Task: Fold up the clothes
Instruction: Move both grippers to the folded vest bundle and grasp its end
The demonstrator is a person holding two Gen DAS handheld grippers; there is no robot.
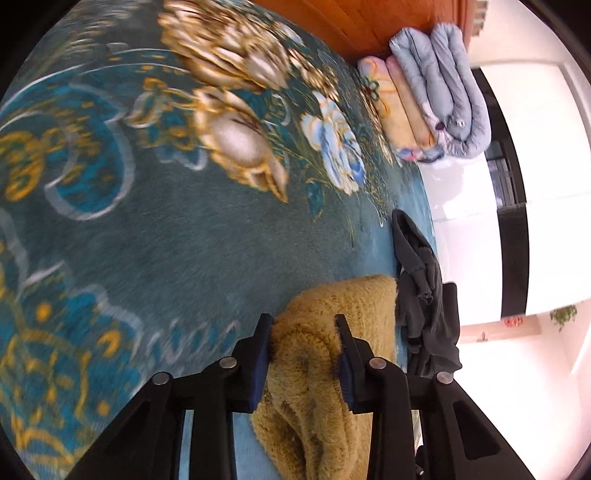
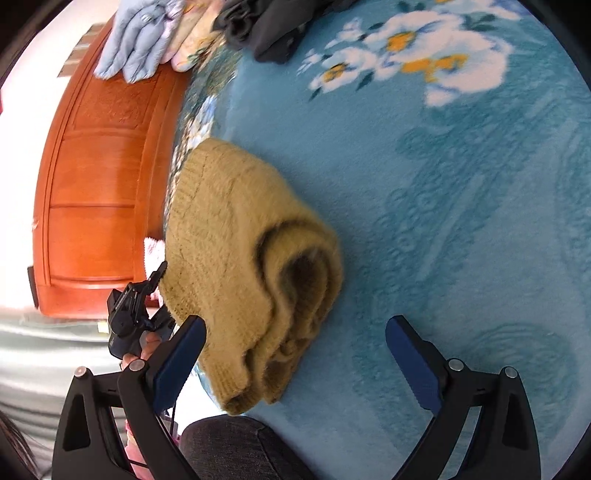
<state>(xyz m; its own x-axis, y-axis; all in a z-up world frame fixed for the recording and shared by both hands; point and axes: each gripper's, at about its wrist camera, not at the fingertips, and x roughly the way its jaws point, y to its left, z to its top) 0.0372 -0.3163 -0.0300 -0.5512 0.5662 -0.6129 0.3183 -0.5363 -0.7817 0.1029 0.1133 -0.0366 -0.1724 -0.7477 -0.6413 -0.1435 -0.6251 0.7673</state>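
Observation:
A folded mustard-yellow knit sweater (image 1: 325, 369) lies on the blue floral bedspread (image 1: 166, 240). My left gripper (image 1: 304, 354) has its fingers on either side of a thick fold of the sweater. In the right wrist view the sweater (image 2: 236, 266) lies in a bunched stack near the bed's edge. My right gripper (image 2: 295, 365) is wide open over the sweater's near end and holds nothing. The left gripper also shows in the right wrist view (image 2: 162, 291) at the sweater's far edge.
A dark grey garment (image 1: 421, 295) lies crumpled beside the sweater; it also shows in the right wrist view (image 2: 266, 26). Folded quilts (image 1: 432, 96) are stacked by the orange wooden headboard (image 2: 92, 184). The bed edge drops to a white floor (image 1: 480, 229).

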